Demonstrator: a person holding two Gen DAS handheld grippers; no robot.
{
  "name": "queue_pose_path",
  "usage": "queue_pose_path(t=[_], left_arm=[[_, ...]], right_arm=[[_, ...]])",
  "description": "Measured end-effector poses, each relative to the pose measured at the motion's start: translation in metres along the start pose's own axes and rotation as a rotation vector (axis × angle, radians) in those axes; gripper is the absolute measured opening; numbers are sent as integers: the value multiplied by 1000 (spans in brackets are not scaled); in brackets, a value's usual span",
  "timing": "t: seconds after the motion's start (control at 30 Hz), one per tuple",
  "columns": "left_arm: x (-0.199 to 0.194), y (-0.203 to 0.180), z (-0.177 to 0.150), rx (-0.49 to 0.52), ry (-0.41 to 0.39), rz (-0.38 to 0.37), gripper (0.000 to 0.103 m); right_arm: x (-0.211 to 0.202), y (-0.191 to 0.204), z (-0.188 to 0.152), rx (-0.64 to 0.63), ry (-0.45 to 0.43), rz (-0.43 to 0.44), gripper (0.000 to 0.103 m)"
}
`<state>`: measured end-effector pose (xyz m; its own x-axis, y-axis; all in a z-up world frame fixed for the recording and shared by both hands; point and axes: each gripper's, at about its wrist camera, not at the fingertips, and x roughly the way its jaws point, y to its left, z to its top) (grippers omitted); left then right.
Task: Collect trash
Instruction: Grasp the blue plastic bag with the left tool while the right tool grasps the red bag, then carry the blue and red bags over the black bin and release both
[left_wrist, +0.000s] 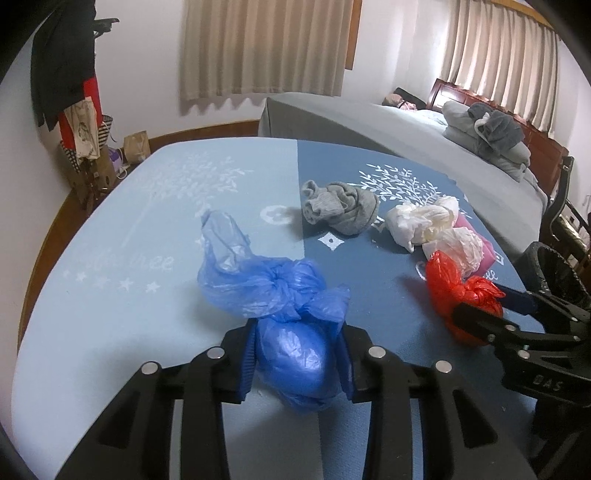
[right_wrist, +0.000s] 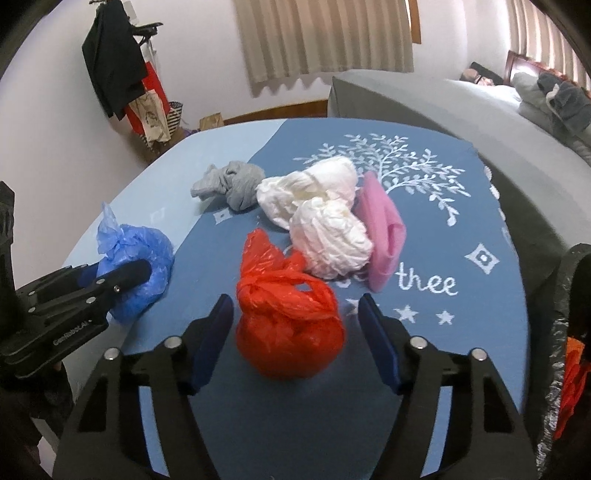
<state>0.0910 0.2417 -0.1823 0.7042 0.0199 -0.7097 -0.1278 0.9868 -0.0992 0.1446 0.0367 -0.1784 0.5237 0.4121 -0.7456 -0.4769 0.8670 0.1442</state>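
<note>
While both tools were down on the bedspread (right_wrist: 424, 206), I had my left gripper (left_wrist: 297, 354) pinching the knotted blue bag (left_wrist: 295, 354), its pads pressed into the bag's near bulge, and my right gripper (right_wrist: 295, 339) straddling the red bag (right_wrist: 288, 325) with its pads a little clear of the plastic on both sides, the jaws partly spread and not yet gripping. By my reckoning the step in hand was the pickup of two bags at once; the next move called for squeezing the right jaws onto the red bag's body, then lifting both and carrying them to the black-lined bin (left_wrist: 554, 273) at the right edge, where something orange already showed inside in the right wrist view. Just beyond the red bag lay two crumpled white bags (right_wrist: 325, 221), touching each other, with a pink cloth (right_wrist: 380, 236) against their right side and a grey knotted cloth (right_wrist: 236, 184) a little to the left. The spread was light blue on the left, darker blue with a white tree print on the right. Farther off stood a grey-covered bed (left_wrist: 388, 122), curtains (left_wrist: 266, 48) on the far wall, and clothes hanging at the far left.
</note>
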Motion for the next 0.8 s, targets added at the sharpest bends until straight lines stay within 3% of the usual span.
queue_pose_path(t=[0.07, 0.2, 0.8], left_arm=[[0, -1, 0, 1, -1, 1, 36], [-2, -2, 0, 0, -2, 3, 36], [-44, -50, 23, 58, -88, -41, 36]], right_arm=[[4, 1, 0, -7, 21, 17, 52], [0, 3, -2, -16, 22, 40, 48], [-75, -22, 13, 34, -109, 24, 48]])
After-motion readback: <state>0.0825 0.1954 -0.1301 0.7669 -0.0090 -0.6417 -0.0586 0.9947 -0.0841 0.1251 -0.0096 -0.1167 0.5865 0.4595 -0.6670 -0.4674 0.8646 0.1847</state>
